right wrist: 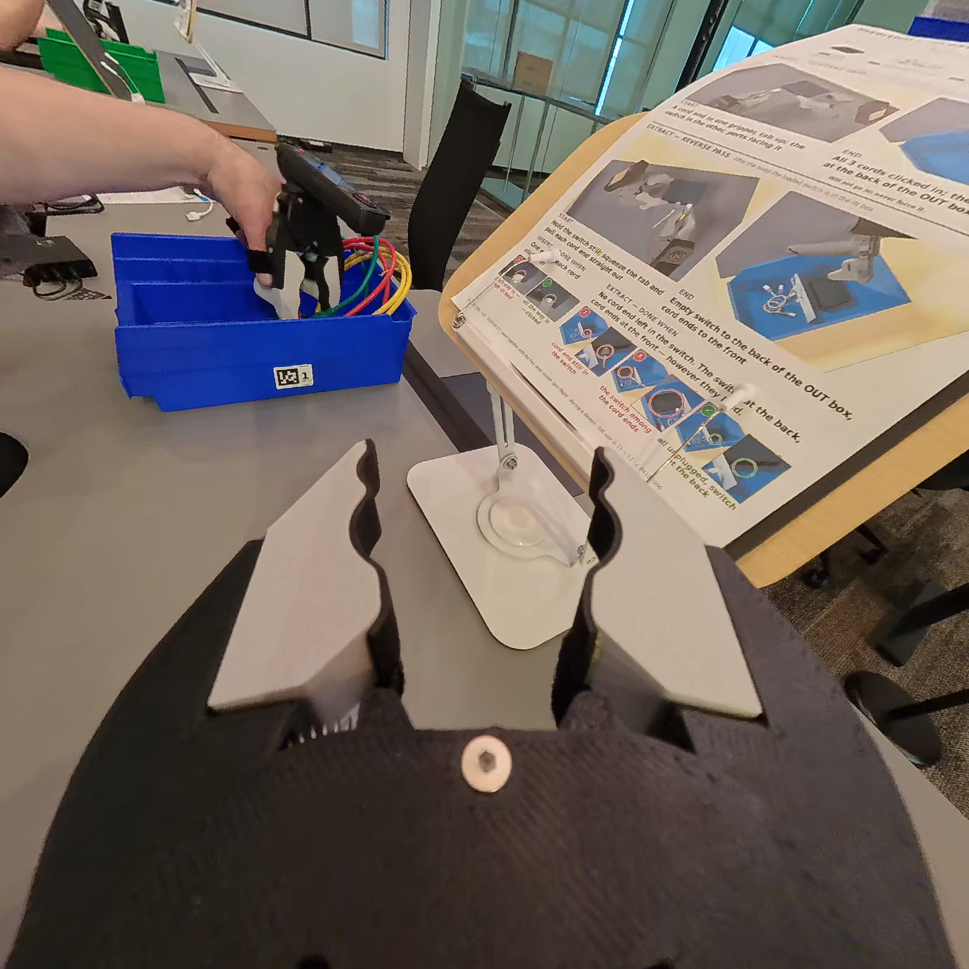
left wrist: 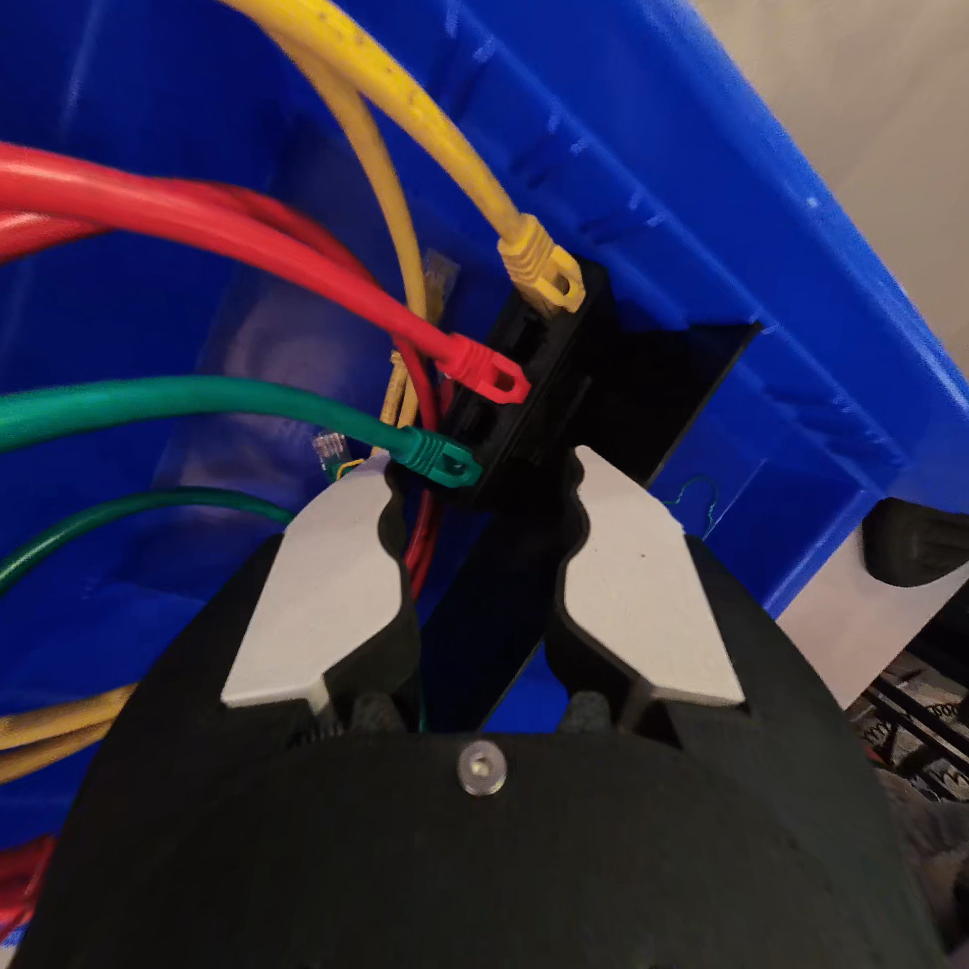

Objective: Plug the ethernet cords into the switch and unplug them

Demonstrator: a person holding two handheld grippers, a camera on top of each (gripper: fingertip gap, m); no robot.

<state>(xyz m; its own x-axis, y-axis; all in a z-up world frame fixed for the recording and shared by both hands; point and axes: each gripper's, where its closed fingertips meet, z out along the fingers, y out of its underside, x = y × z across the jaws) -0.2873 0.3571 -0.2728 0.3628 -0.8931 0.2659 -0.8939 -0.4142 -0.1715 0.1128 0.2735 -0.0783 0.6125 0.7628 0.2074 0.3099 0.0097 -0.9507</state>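
Note:
My left gripper [left wrist: 485, 464] is inside the blue bin [left wrist: 681, 183], shut on a black switch [left wrist: 655, 398] that runs back between its jaws. A yellow plug [left wrist: 545, 267], a red plug [left wrist: 485, 369] and a green plug [left wrist: 438, 459] sit in the switch's ports. Their cords loop off to the left, and two loose clear plug ends [left wrist: 330, 445] lie behind. The right wrist view shows the bin [right wrist: 251, 362], the looped cords [right wrist: 377, 272] and the left gripper [right wrist: 293, 296] held by a hand. My right gripper [right wrist: 485, 461] is open and empty above the grey table [right wrist: 157, 524].
A white stand base [right wrist: 503, 550] lies just beyond my right fingers and carries a tilted board with an instruction sheet [right wrist: 734, 262]. A person's arm [right wrist: 131, 147] reaches in from the left. A black device [right wrist: 57, 257] and green bins [right wrist: 99, 68] sit farther back. The left gripper's tips are roughly 45 cm from the right gripper's. The yellow plug [left wrist: 545, 267] lies around 6 cm away from my left fingertips.

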